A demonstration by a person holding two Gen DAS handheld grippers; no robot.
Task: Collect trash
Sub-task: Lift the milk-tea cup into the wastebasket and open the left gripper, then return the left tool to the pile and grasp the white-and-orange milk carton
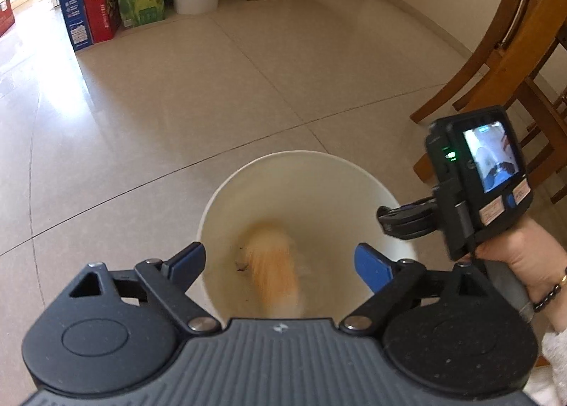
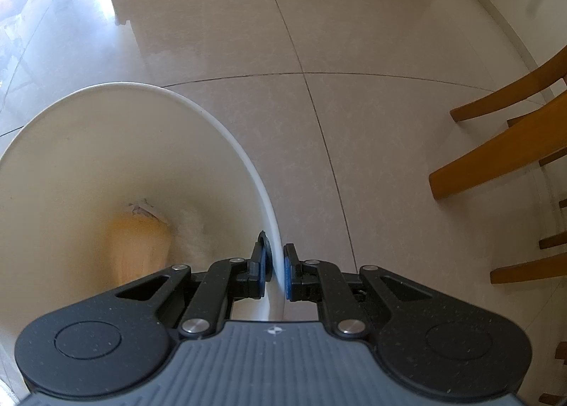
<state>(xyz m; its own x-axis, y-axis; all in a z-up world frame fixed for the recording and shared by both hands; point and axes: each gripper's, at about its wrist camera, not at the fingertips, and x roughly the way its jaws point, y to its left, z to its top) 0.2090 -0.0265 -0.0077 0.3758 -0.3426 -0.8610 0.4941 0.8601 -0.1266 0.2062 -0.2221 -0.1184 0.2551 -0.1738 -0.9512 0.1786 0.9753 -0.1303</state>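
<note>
Bucket: round white plastic bucket [image 1: 354,172] on the tiled floor, steadied for drops.
Right gripper [image 2: 278,269]: clamped across the bucket's rim.
Left gripper [image 1: 280,264]: wide open, empty, above the bucket's mouth.
Trash: blurred orange-white scrap [image 1: 274,264] inside the bucket.

Left gripper [image 1: 280,266]: black linkage arms, silver pivot screws, blue finger pads, grey ribbed body with a small white mark at its front edge.
Right gripper [image 2: 278,273]: same build, black arms, silver screws, blue pads, ribbed grey body, speckled round black housings either side.
Camera unit [image 1: 485,172]: black box above the hand, lit screen, green light, pale stickers.
Hand [image 1: 524,257]: dark bead bracelet, thin gold band, fluffy white sleeve below.
</note>
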